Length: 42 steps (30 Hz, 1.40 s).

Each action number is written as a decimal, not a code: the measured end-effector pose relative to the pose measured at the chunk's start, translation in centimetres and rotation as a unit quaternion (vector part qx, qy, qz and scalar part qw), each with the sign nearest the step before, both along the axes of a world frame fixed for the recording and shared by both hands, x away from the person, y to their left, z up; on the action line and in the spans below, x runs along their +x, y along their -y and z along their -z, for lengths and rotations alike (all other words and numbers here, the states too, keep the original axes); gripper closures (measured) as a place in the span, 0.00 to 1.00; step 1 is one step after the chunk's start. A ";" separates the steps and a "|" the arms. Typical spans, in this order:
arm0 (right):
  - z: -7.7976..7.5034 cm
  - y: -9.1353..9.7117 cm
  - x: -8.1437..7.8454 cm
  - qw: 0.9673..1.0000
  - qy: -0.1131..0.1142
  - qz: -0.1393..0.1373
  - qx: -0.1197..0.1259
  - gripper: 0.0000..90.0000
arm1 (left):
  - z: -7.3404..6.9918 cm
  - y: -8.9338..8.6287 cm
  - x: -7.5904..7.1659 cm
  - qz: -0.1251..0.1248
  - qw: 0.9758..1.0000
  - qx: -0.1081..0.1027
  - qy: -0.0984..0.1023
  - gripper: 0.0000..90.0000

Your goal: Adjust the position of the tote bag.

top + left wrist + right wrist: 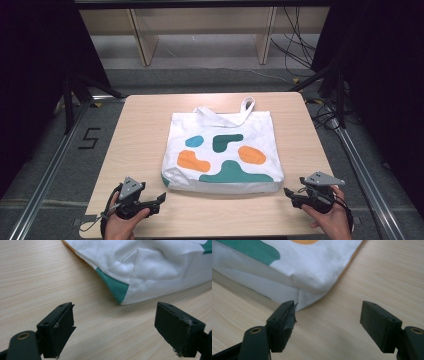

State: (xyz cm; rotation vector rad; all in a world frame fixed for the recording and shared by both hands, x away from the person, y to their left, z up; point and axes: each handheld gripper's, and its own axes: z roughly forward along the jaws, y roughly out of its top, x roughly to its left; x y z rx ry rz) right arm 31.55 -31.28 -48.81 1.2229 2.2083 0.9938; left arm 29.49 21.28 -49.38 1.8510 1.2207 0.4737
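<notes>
The tote bag [222, 152] lies flat on the table [140, 130]. The left gripper [161, 199], at its 7 o'clock corner, gapes empty. The right gripper [289, 194], at 5 o'clock, is equally wide and empty.

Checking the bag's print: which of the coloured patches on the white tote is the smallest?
The blue oval patch near the white fabric tote bag's upper left; it is the lone blue one, the others being orange or green.

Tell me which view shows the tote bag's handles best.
The high view: the whole tote bag lies flat on the table, with its white handles at the far edge. The left gripper view gives a near bottom corner with a green patch, the right gripper view the other near corner; neither reaches the handles.
</notes>
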 end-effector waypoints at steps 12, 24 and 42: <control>-0.3 -1.2 -0.4 1.000 -0.016 -0.018 0.016 0.36 | 0.1 1.5 1.3 0.051 0.998 -0.029 0.005 0.19; -0.4 -2.8 1.3 0.998 0.023 -0.053 -0.022 0.46 | 0.8 2.1 3.0 0.064 0.998 -0.023 -0.014 0.25; -0.3 -4.4 3.8 0.988 0.043 -0.118 -0.094 0.86 | 1.8 3.3 4.2 0.100 0.995 0.005 -0.020 0.82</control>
